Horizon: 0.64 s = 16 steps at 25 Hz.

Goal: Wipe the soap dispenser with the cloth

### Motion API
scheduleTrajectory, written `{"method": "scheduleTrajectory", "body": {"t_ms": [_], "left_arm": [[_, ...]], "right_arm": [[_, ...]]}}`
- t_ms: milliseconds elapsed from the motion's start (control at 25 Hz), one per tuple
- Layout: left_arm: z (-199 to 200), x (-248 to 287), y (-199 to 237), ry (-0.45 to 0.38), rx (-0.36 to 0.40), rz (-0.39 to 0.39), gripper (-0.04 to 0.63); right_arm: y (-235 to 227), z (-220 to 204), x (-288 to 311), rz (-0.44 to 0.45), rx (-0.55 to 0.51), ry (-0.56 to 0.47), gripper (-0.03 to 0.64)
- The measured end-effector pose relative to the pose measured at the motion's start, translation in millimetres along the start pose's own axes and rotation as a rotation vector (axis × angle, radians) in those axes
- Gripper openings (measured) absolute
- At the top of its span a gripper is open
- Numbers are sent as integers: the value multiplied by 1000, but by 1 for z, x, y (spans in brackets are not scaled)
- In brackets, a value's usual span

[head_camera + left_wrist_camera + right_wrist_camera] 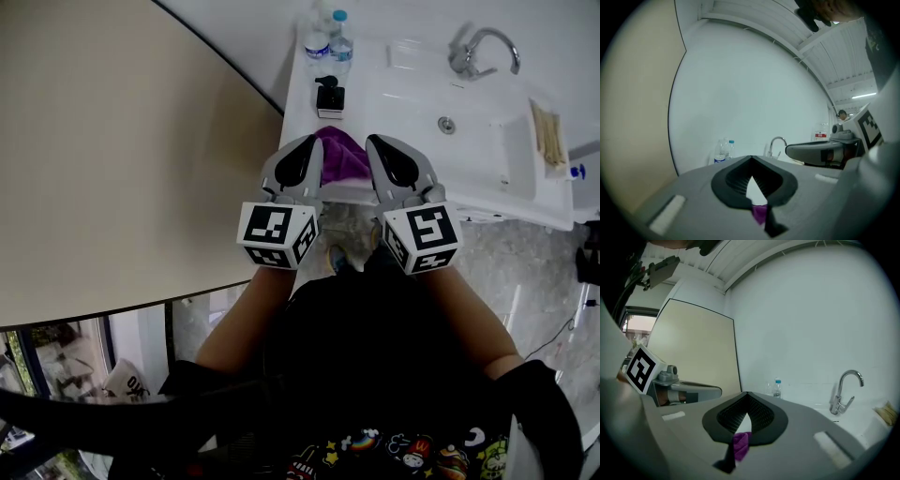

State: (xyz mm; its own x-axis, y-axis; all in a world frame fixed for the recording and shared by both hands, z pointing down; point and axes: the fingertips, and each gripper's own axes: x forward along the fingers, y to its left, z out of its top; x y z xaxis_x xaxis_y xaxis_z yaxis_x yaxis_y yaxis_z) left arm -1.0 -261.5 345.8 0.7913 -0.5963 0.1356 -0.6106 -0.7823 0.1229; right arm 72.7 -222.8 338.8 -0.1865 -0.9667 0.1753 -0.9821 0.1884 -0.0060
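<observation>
Position: both grippers are held side by side over the front edge of the white sink bench, pointing across it towards the wall, marker cubes facing up.

Left gripper: jaws are together at the tips, with a scrap of the purple cloth caught in the slot between them, as its own view shows.

Right gripper: jaws are likewise closed, and a fold of the same cloth bulges up through the slot. From the head view, the cloth spans the gap between the two grippers at the bench's near edge — each gripper has hold of one side.

Soap dispenser: a dark body with a black pump stands upright on the bench just beyond the cloth. It is apart from the cloth and from both grippers, and neither gripper view shows it.

Surroundings:
- Two water bottles stand near the wall behind the dispenser.
- The sink basin lies to the right, with a chrome tap at its back.
- A pale bundle rests on the basin's right rim; I cannot tell what it is.
- A beige panel stands to the left of the bench.

The person's bare forearms run back from the cubes — dark clothing below.
</observation>
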Motion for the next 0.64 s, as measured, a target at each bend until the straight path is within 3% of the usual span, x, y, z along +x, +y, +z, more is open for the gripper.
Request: {"method": "scheduleTrajectory", "body": {"t_ms": [640], "left_arm": [[-5,7,-1,9,-8,5,0]], "right_arm": [[-7,-5,3,7,10,5,23]]}}
